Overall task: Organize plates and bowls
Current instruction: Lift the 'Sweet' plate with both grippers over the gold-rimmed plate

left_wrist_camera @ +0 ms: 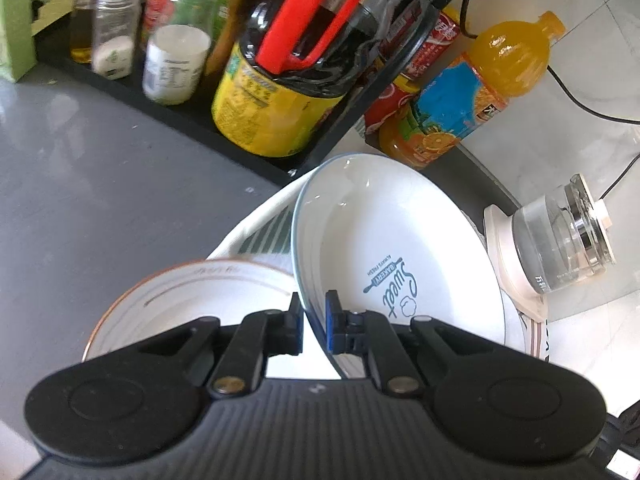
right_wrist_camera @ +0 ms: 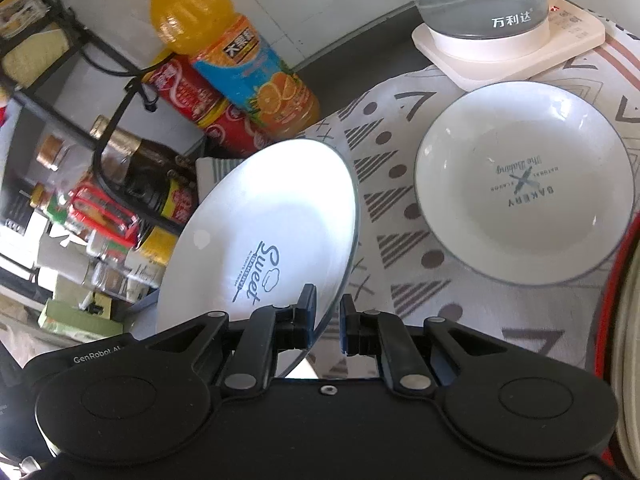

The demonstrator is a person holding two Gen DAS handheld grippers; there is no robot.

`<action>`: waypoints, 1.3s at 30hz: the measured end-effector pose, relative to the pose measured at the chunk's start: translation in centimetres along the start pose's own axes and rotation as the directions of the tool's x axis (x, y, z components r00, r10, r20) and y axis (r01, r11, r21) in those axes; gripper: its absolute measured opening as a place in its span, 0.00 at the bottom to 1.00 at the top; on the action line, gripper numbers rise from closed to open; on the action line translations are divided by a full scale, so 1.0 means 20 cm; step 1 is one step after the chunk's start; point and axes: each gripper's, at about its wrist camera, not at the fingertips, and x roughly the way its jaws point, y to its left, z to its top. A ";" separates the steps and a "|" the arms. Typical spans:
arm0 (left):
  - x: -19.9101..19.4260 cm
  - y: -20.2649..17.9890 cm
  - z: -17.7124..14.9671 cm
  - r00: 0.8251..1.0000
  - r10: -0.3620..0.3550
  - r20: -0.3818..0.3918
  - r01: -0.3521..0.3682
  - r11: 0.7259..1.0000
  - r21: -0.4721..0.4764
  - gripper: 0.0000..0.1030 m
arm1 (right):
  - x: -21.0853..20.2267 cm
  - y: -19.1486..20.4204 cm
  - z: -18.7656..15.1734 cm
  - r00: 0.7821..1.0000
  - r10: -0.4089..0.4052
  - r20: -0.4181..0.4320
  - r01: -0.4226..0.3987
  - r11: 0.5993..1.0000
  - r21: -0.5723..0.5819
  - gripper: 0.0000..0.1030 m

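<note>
My left gripper [left_wrist_camera: 314, 322] is shut on the rim of a white "Sweet" plate [left_wrist_camera: 400, 256] and holds it tilted above the patterned cloth. My right gripper [right_wrist_camera: 327, 322] is shut on the rim of the same "Sweet" plate [right_wrist_camera: 264, 236] from the other side. A white bowl with an orange rim [left_wrist_camera: 192, 304] lies below and left of the left gripper. A white "Bakery" plate [right_wrist_camera: 524, 184] lies flat on the cloth, ahead and right of the right gripper.
A black rack [left_wrist_camera: 240, 148] holds jars and a dark sauce bottle [left_wrist_camera: 288, 80]. An orange juice bottle [right_wrist_camera: 236, 52] and a red bottle [right_wrist_camera: 200, 100] stand behind the plates. A glass kettle on a white base [right_wrist_camera: 500, 20] stands at the back. A red-rimmed item [right_wrist_camera: 616, 320] is at the right edge.
</note>
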 end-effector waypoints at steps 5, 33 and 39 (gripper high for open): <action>-0.08 0.04 -0.07 1.000 0.012 0.019 -0.011 1.000 -0.007 0.08 | -0.05 0.01 -0.07 1.000 0.020 -0.010 -0.020 1.000 -0.018 0.11; -0.33 0.24 -0.46 0.994 0.105 0.033 -0.100 0.988 -0.119 0.09 | -0.17 0.05 -0.30 0.993 0.044 -0.114 -0.065 0.979 -0.193 0.11; -0.32 0.28 -0.51 0.992 0.124 0.011 -0.121 0.982 -0.147 0.10 | -0.16 0.06 -0.33 0.991 0.031 -0.132 -0.061 0.972 -0.226 0.12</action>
